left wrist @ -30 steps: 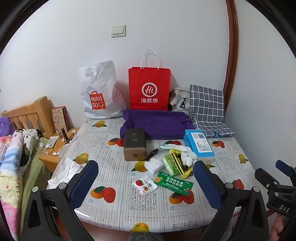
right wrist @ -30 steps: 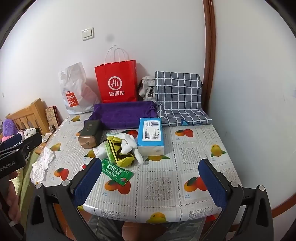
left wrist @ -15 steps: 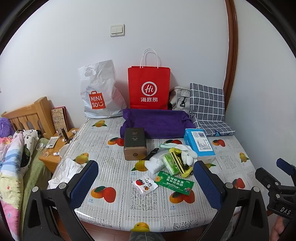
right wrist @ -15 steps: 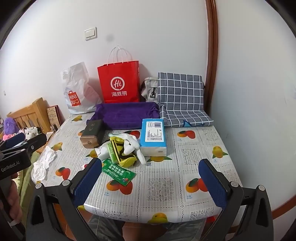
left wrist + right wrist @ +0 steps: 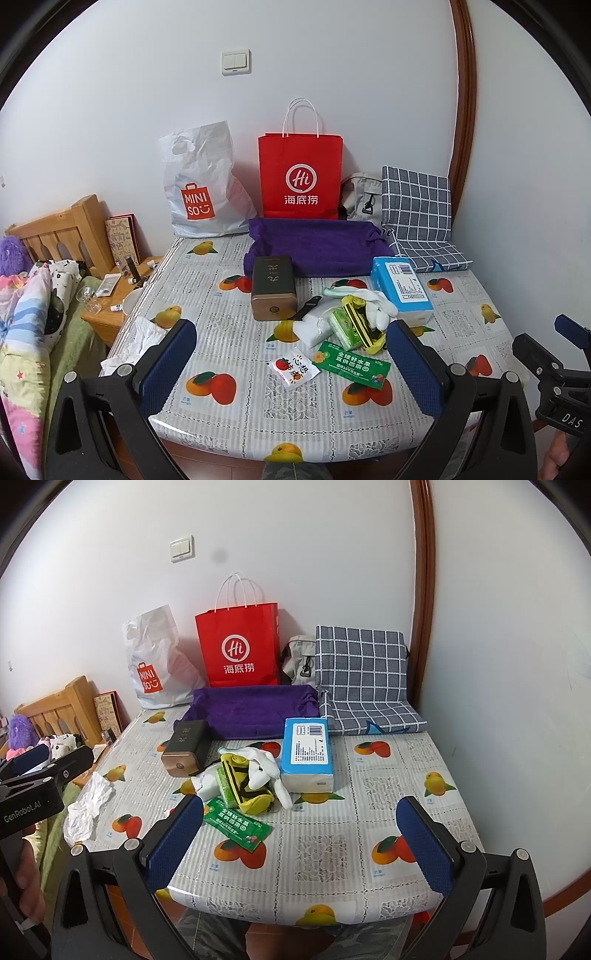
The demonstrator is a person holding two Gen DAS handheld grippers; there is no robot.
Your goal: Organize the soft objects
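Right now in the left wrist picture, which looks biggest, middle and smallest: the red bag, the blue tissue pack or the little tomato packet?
1. red bag, biggest though farthest.
2. blue tissue pack.
3. tomato packet, smallest though nearest.

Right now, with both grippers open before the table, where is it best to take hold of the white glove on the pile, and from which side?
Probably the white glove is best taken at its free fingers, which hang off the yellow pouch toward the blue tissue pack. Come from above with the right gripper, the nearer one; that loose end lies clear of the pouch.
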